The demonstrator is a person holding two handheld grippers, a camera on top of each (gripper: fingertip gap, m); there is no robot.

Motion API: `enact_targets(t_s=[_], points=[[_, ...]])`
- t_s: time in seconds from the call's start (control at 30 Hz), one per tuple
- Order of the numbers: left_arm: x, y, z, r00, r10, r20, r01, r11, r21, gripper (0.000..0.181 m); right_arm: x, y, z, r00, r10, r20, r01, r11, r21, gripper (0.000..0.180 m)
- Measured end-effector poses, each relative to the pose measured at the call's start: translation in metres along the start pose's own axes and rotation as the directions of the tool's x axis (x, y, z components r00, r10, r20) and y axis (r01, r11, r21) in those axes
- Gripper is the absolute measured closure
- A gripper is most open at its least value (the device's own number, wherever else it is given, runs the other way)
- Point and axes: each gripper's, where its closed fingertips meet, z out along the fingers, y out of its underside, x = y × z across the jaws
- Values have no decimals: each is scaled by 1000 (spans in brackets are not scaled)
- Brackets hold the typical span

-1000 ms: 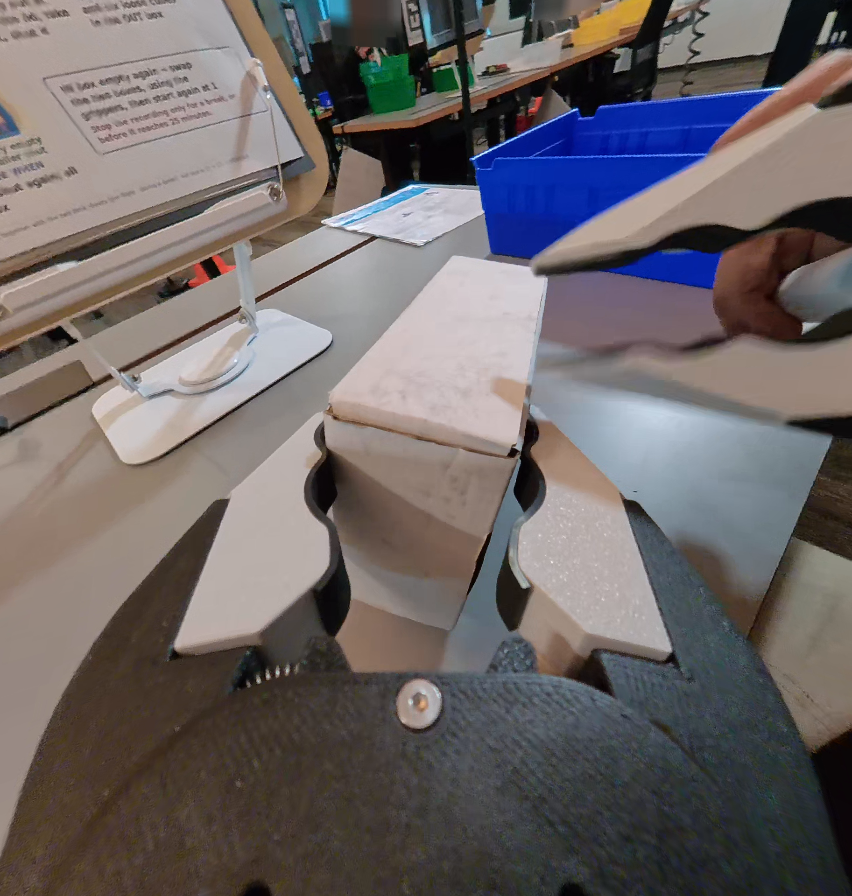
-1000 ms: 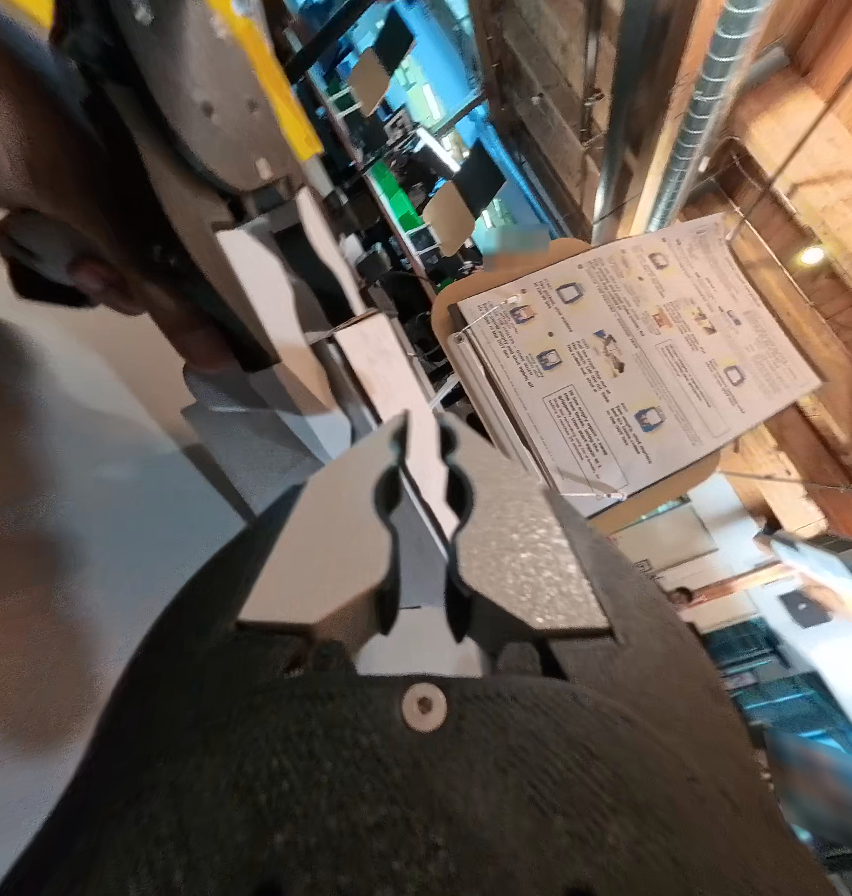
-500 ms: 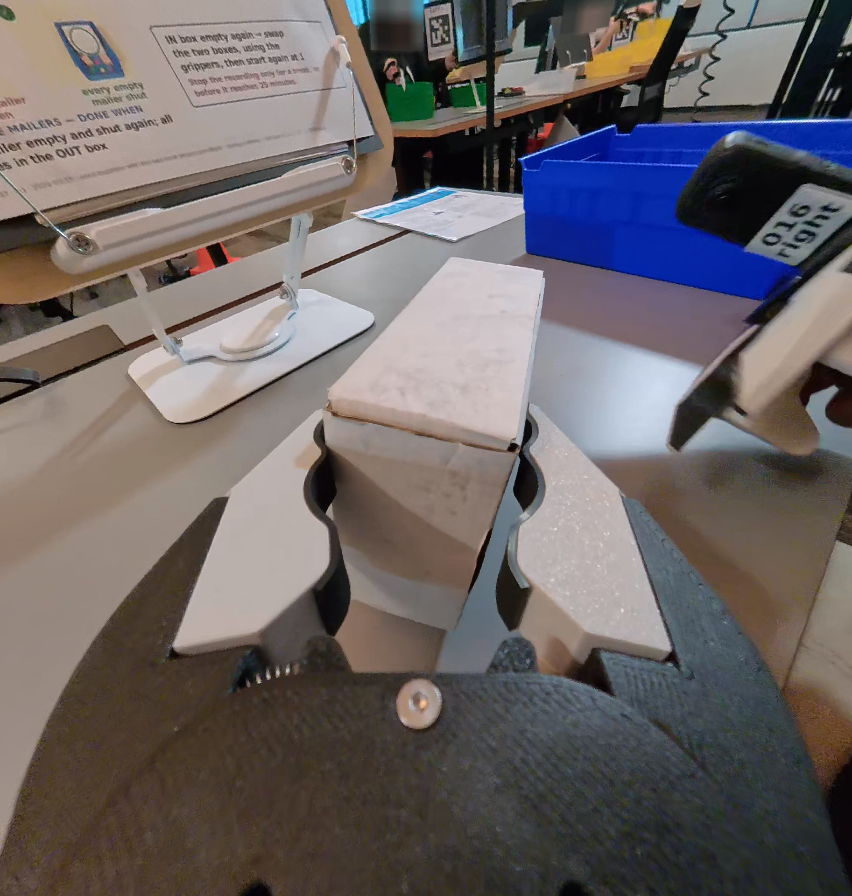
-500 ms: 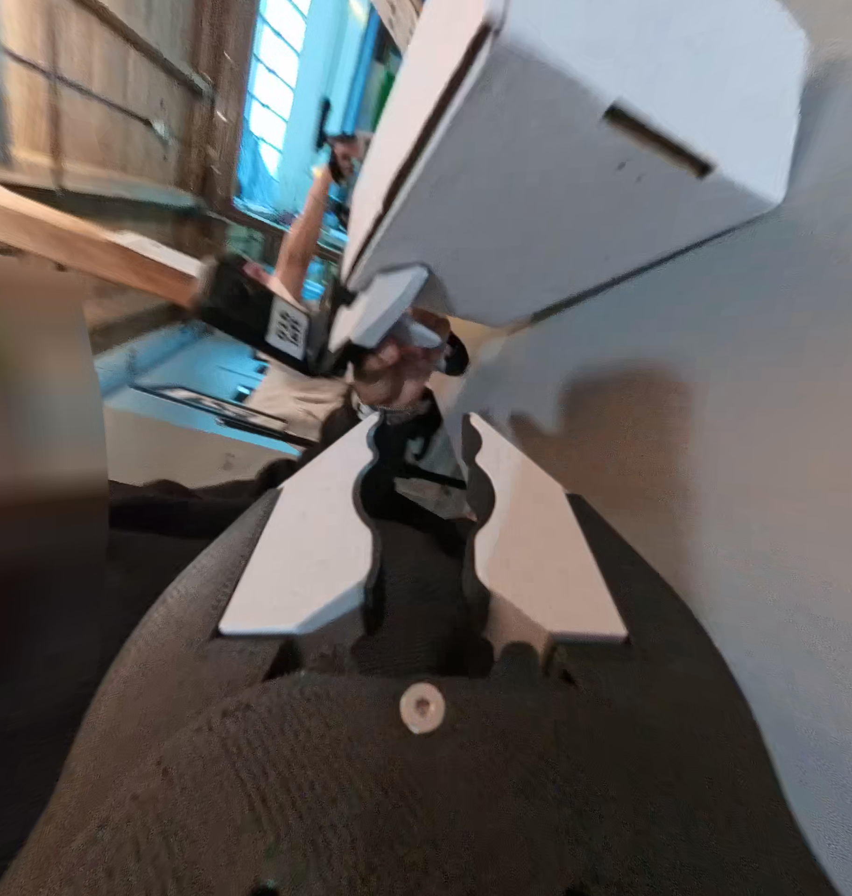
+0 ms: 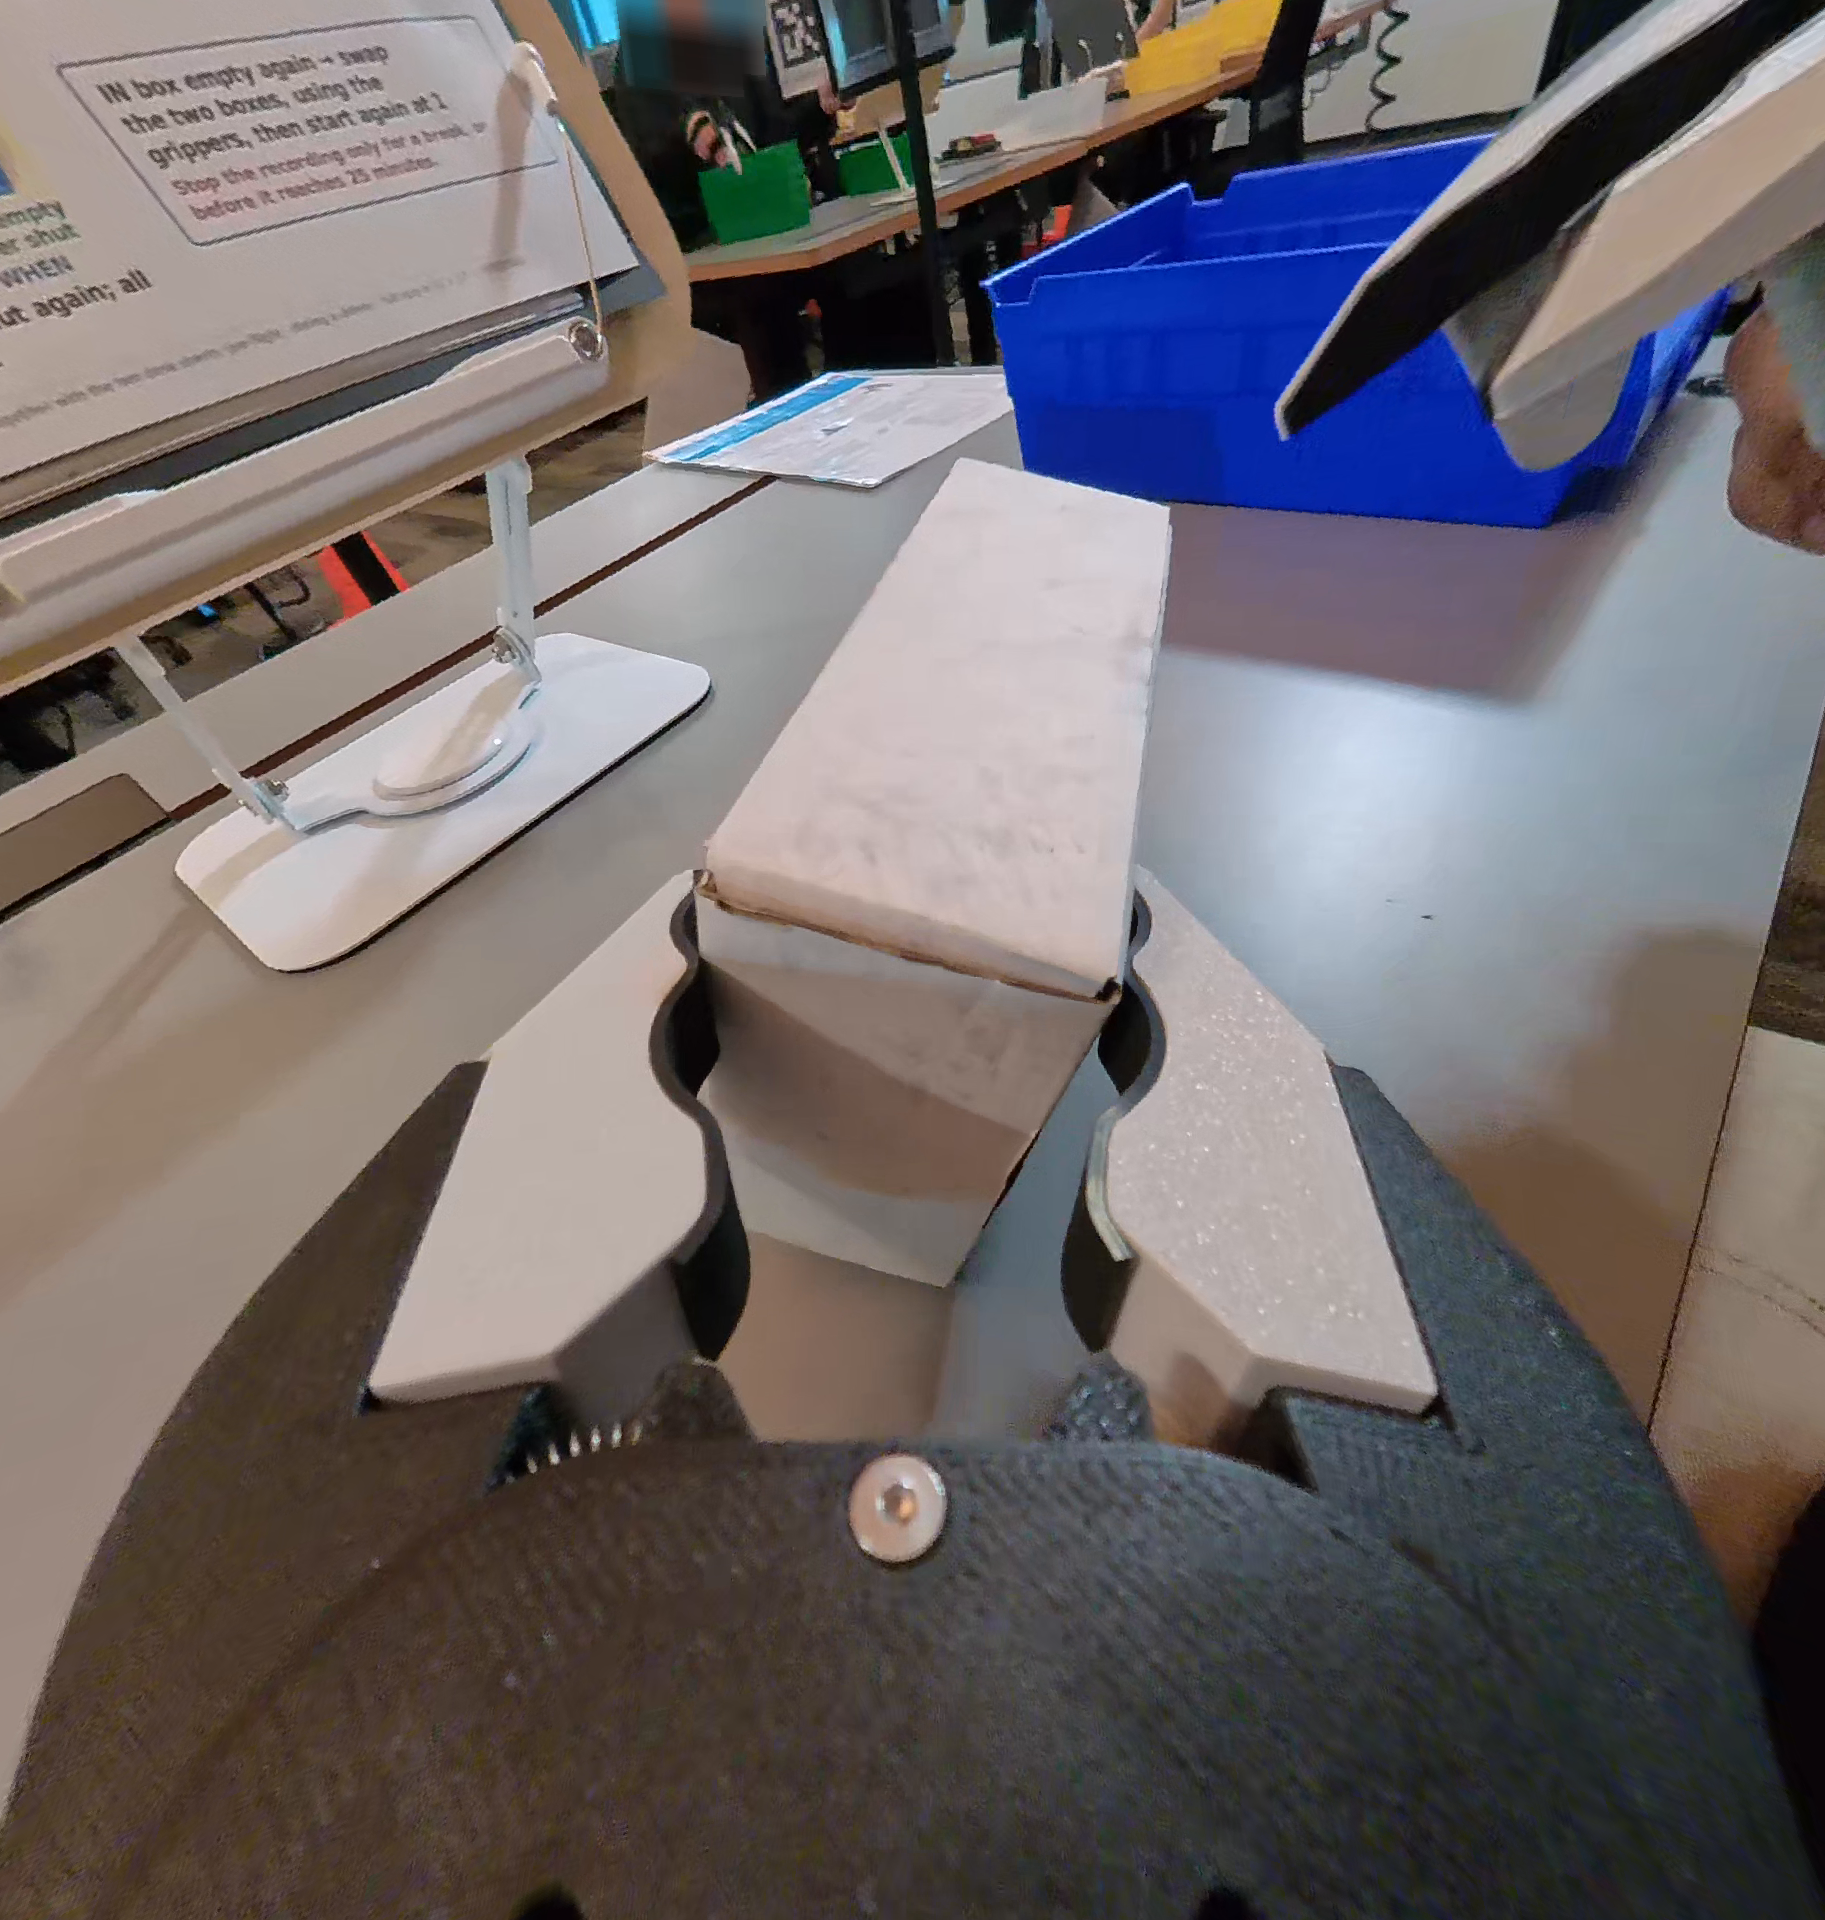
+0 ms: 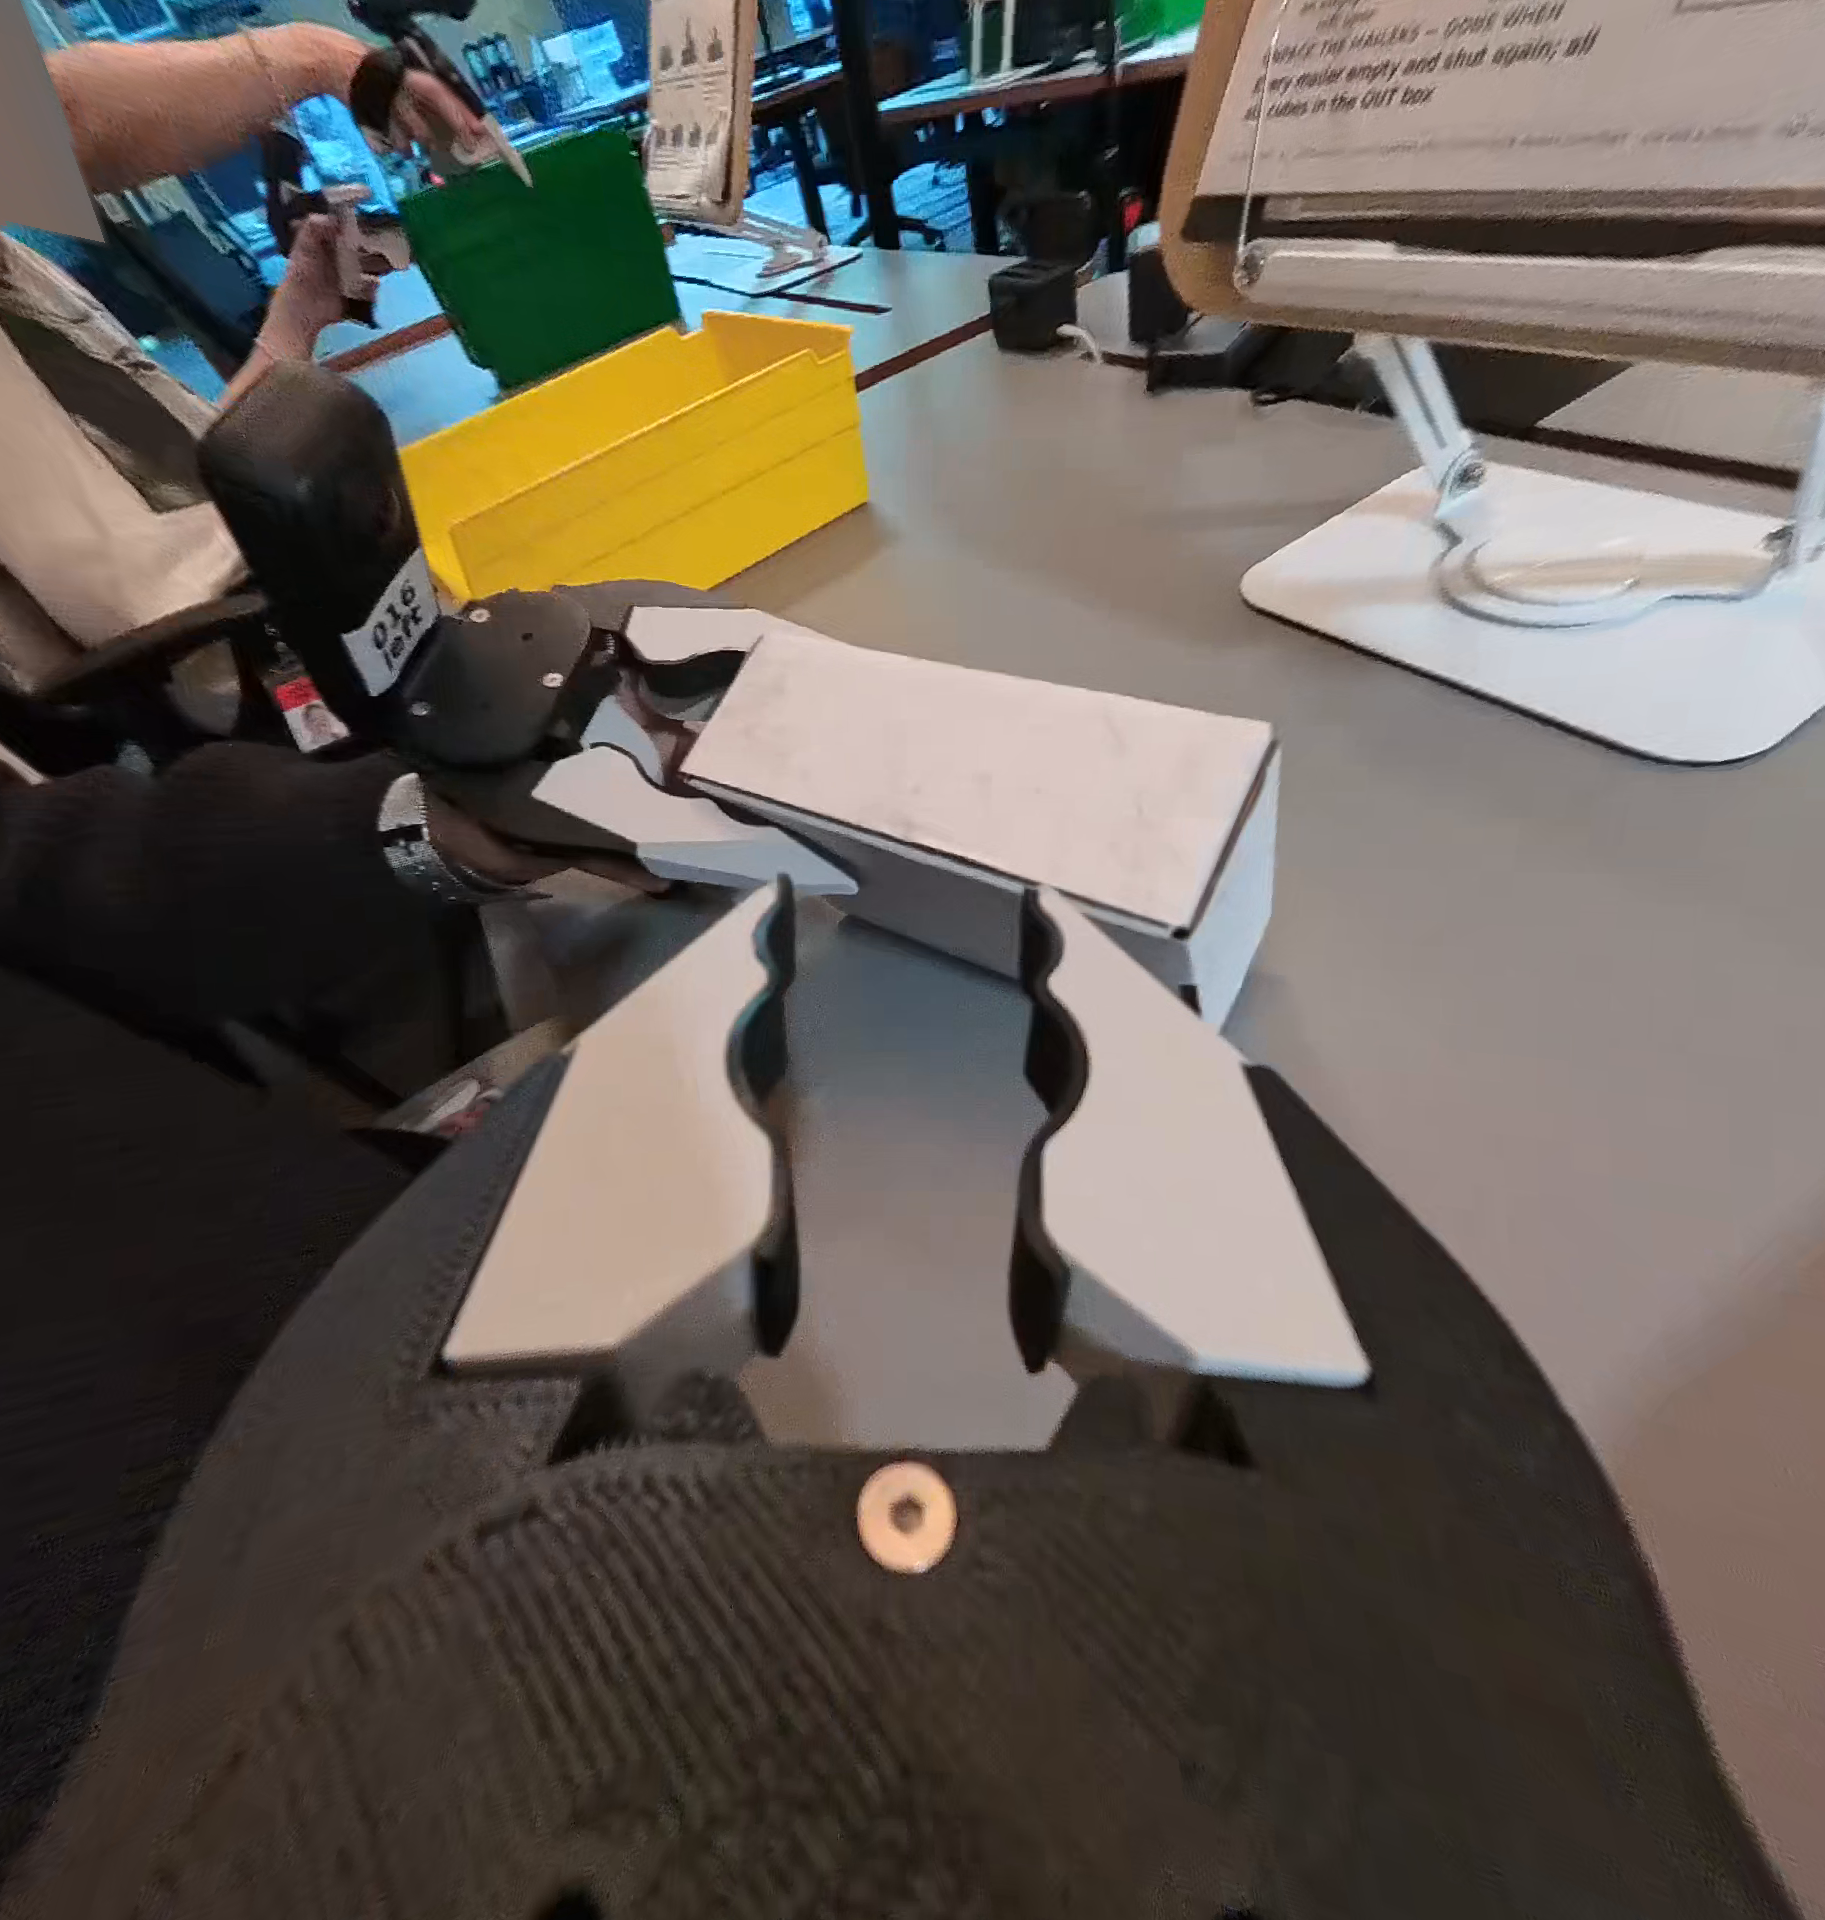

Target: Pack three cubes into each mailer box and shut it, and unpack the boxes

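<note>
White mailer box (image 5: 949, 748) closed, lid down, long and narrow; near end clamped between fingers of left tool (image 5: 913, 1049), both pads pressed on its side walls; in right wrist view same mailer box (image 6: 1001, 790) tilted, near end lifted off grey desk (image 6: 1510, 1039), far lower corner down at the desk surface, contact itself not clear; left tool (image 6: 669, 727) there seen from the side, held by a hand in a dark sleeve (image 6: 181, 862), gripping the box end.

Right tool (image 6: 903, 997) empty, jaws apart with bare desk showing through the gap; fingertips just short of the box side wall, not touching; in left wrist view right tool (image 5: 1573, 260) hanging at upper right above the desk (image 5: 1459, 831), blurred, over the front of the blue bin (image 5: 1199, 395).

Blue bin at far right of the desk beyond the box; contents not visible; yellow bin (image 6: 659, 468) on the left side, behind the left tool; instruction sheet on white stand (image 5: 440, 790) left of the box, well apart; printed paper (image 5: 835, 426) flat on the desk between stand and blue bin; green bin (image 6: 534, 249) farther back, another person's hands with tools above it.
</note>
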Motion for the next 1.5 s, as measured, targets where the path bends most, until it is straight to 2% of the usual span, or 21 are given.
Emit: enact_targets(t_s=[0.1, 0.23, 0.33, 0.4, 0.47, 0.53, 0.57, 0.63, 0.67, 0.73, 0.77, 0.87, 0.93, 1.03, 1.17, 1.5], points=[[3, -1, 0, 1000, 6, -8, -6, 1000, 2, 106, -4, 3, 4, 1000, 7, 24, -7, 1000, 7, 131], [7, -2, 0, 1000, 6, -28, -6, 1000, 7, 106, 0, -6, -2, 990, -132, -59, 133, 991, 25, 129], [8, -2, 0, 999, 14, -32, -14, 1000, 10, 107, -9, -8, -3, 981, -185, -53, 187, 982, 26, 115], [9, -3, 0, 999, 17, -37, -16, 1000, 12, 106, -6, -3, 1, 971, -223, -84, 222, 975, -18, 112], [10, -3, 0, 999, 19, -40, -19, 1000, 13, 106, 5, 2, 3, 942, -284, -178, 272, 958, -87, 104], [11, -3, 0, 999, 24, -40, -24, 1000, 13, 106, 22, 5, 2, 868, -379, -320, 349, 925, -148, 95], [12, -3, 0, 999, 27, -40, -26, 1000, 13, 107, 28, 9, -1, 809, -454, -373, 413, 891, -190, 107], [12, -3, 0, 999, 27, -40, -26, 1000, 13, 106, 36, 8, -9, 631, -598, -495, 556, 793, -249, 158], [11, -3, 0, 999, 25, -40, -25, 1000, 12, 107, 34, -1, -14, 531, -636, -560, 630, 738, -241, 178], [11, -2, 0, 999, 22, -40, -22, 1000, 10, 107, 18, -18, -22, 357, -680, -641, 768, 604, -213, 180], [11, -2, 0, 999, 22, -40, -22, 1000, 10, 107, 9, -16, -17, 333, -714, -616, 792, 566, -229, 180], [12, -2, 0, 999, 26, -41, -26, 1000, 9, 107, -11, -6, -2, 377, -749, -545, 804, 556, -209, 180], [13, -2, 0, 998, 36, -42, -36, 999, 9, 107, -15, 0, 5, 370, -776, -512, 819, 532, -216, 179], [18, -3, 0, 997, 65, -48, -64, 998, 14, 107, -19, 9, 11, 362, -813, -457, 833, 502, -234, 166], [32, -7, 0, 990, 120, -78, -118, 993, 31, 107, -30, 15, 15, 395, -823, -408, 838, 505, -206, 159], [46, -11, 1, 979, 184, -85, -181, 982, 44, 107, -42, 22, 21, 250, -897, -365, 888, 363, -282, 160]])
